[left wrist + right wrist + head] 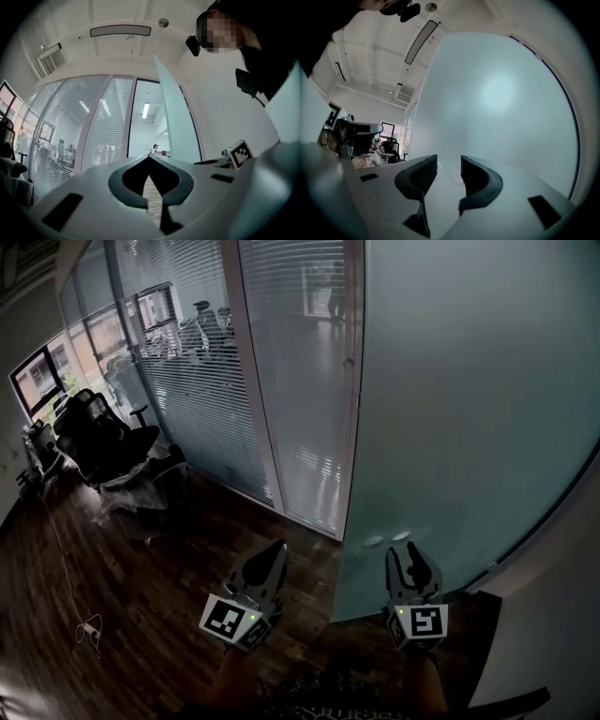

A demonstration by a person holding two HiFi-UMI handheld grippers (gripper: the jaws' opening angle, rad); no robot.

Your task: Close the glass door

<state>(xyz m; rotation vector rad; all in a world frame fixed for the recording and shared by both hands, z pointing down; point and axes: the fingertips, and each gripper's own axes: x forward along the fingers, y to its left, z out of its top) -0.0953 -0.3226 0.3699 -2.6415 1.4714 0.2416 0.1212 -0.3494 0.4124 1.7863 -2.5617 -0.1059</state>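
Presently noted: my right claw (449, 163), jaws parted and empty, could skid across the slick glass door (497, 93) when pushing; left claw (150, 160) closed, empty.

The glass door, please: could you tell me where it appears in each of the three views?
Head view: the glass door fills the upper right, its edge near the middle.
Left gripper view: seen nearly edge-on, a tall pale panel right of centre.
Right gripper view: fills the centre and right.
Shared landmark: the black office chair, left of the door in the head view and the right gripper view.
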